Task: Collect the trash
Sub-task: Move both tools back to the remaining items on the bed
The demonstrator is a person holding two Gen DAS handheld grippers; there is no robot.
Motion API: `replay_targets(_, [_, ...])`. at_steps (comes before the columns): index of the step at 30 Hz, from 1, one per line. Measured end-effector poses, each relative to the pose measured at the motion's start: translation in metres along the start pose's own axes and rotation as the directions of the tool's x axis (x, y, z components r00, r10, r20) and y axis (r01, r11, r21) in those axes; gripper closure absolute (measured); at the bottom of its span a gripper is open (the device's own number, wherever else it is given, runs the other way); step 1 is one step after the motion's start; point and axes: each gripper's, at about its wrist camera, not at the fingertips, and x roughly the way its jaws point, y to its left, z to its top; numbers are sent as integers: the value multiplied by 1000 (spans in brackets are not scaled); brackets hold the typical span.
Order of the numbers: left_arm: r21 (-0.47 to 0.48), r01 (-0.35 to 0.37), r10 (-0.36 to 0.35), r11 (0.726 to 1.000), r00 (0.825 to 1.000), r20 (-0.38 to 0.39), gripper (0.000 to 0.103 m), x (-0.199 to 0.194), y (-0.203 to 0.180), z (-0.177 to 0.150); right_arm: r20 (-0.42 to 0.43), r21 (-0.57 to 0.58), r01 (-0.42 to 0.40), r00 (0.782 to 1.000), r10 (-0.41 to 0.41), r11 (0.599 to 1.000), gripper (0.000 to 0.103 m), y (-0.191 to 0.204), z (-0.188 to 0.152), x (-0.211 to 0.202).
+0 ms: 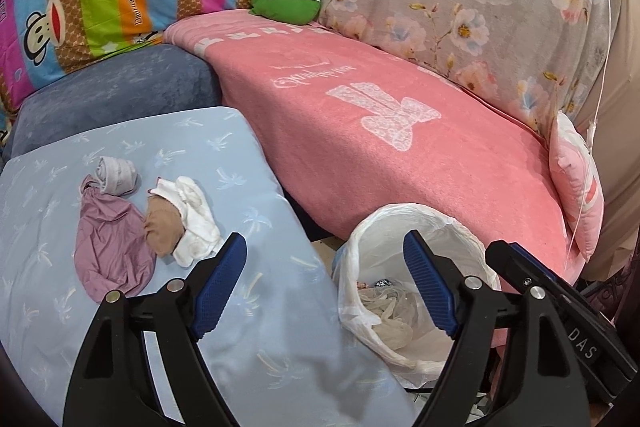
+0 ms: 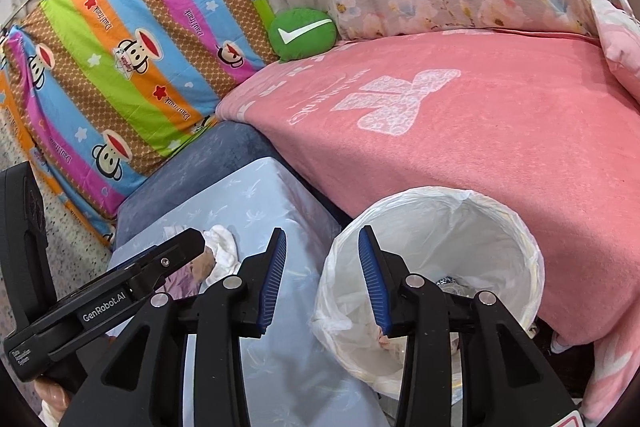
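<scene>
Clothes (image 1: pixel 132 223) on cushion (image 1: pixel 248 307), bin (image 1: pixel 404 227) right.

White-lined bin (image 1: pixel 420 227) (upright), trash inside (image 1: pixel 390 307)

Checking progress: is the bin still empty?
No, the lined bin already holds crumpled pale wrappers at its bottom.

Two hand-held gripper units, both of matte black plastic. Left hand-held gripper (image 1: pixel 325 287): broad triangular arms with cut-out openings, round silver rivets at the pivots, ribbed blue fingers (image 1: pixel 218 283). Right hand-held gripper (image 2: pixel 322 281): same black arms, same silver rivets, same ribbed blue fingers (image 2: pixel 273 277). White lettering "GenRobot.AI" along one black body, white letters "DAS" on the other. Small screws near the joints.
</scene>
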Motion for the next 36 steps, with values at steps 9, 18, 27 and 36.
replay_targets(9, [-55, -42, 42, 998, 999, -3, 25, -5, 33, -3, -37, -47, -30, 999, 29, 998, 61, 33, -5, 14])
replay_targets(18, [-128, -113, 110, 985, 993, -30, 15, -6, 79, -12, -98, -97, -75, 993, 66, 992, 61, 72, -17, 38])
replay_targets(27, [-209, -200, 186, 957, 979, -84, 14, 1, 142, -24, -186, -145, -124, 978, 96, 982, 61, 118, -33, 83])
replay_targets(36, [-236, -285, 249, 929, 953, -170, 14, 28, 202, -36, -270, -195, -168, 956, 112, 966, 61, 167, -46, 143])
